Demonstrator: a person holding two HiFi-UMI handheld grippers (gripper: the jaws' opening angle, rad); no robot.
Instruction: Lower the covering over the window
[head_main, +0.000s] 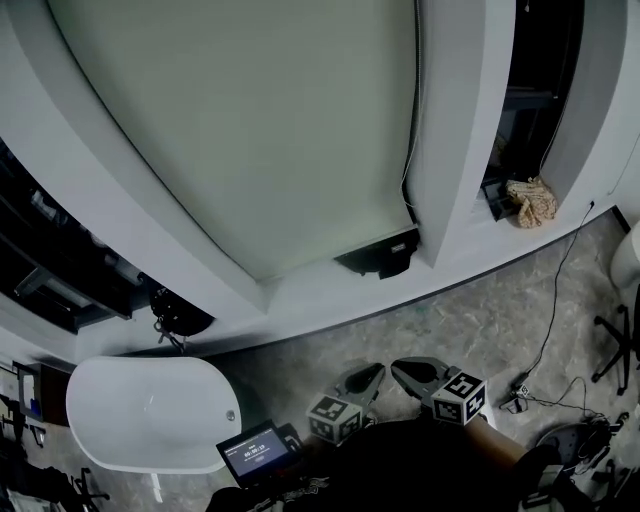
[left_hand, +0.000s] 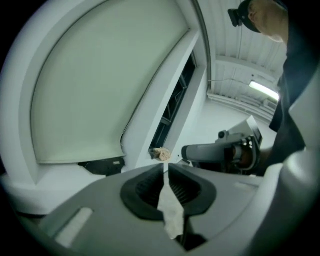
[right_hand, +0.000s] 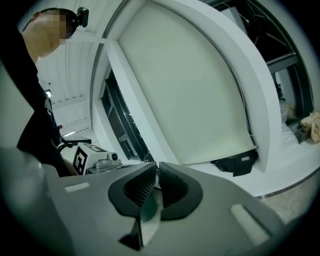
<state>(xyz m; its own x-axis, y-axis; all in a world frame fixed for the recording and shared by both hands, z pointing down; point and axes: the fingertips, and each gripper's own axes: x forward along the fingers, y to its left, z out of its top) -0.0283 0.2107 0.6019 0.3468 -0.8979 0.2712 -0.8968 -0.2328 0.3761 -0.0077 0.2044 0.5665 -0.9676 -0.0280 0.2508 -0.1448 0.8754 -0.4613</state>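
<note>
The pale roller blind (head_main: 250, 130) covers the wide window down to just above the sill, and a black object (head_main: 380, 255) sits under its lower right corner. Its pull cord (head_main: 410, 150) hangs along the right side of the frame. Both grippers are held low, close to the person's body and well short of the window. The left gripper (head_main: 372, 372) (left_hand: 165, 167) has its jaws nearly together with nothing between them. The right gripper (head_main: 402, 366) (right_hand: 157, 167) is closing, also on nothing. Each gripper view shows the blind (left_hand: 95, 85) (right_hand: 195, 85) ahead.
A white bathtub (head_main: 150, 410) stands on the floor at lower left, with a small lit screen (head_main: 255, 452) beside it. A beige cloth (head_main: 530, 203) lies on the sill of the narrow right window. A cable (head_main: 555, 300) runs across the floor at right.
</note>
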